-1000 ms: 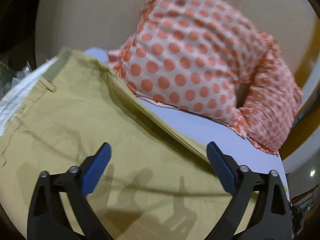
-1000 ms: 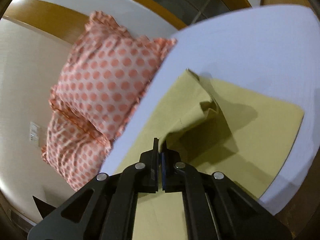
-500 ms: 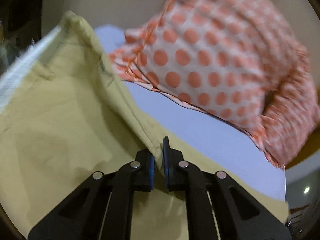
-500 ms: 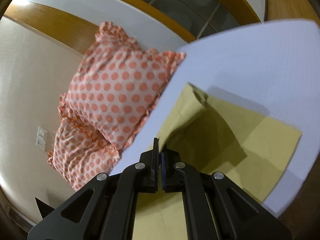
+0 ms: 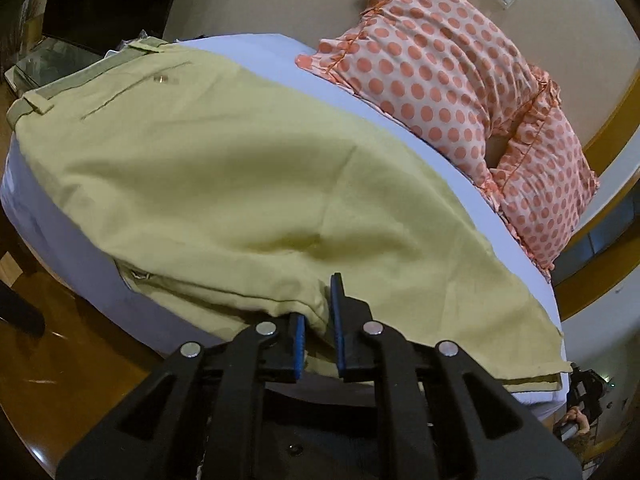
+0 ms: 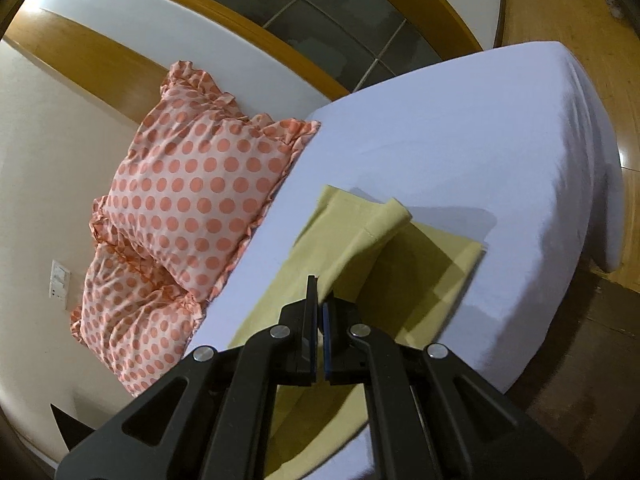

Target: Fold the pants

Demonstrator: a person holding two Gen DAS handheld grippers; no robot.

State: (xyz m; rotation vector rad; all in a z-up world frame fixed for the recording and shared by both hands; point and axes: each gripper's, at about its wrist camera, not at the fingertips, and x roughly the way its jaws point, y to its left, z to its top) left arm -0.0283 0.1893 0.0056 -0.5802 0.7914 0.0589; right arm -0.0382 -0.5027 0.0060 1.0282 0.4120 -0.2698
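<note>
Khaki pants [image 5: 248,184] lie across a bed with a pale lilac sheet [image 5: 400,120]. The waistband with a belt loop is at the far left in the left wrist view. My left gripper [image 5: 320,320] is shut on a fold of the pants at their near edge. In the right wrist view the trouser legs [image 6: 400,264] lie on the sheet [image 6: 460,152]. My right gripper [image 6: 320,312] is shut on the upper leg's edge and holds it lifted above the lower leg, with the hem end curling over.
Two polka-dot orange pillows [image 5: 452,76] [image 6: 192,200] lean on the beige wall at the head of the bed. A wooden-trimmed headboard and dark glass panels [image 6: 320,12] are behind. Wooden floor [image 5: 72,340] borders the bed's near side.
My left gripper went from open above the pants to shut on their edge, then pulled it toward the bed's near side. My right gripper stayed shut and drew the leg back.
</note>
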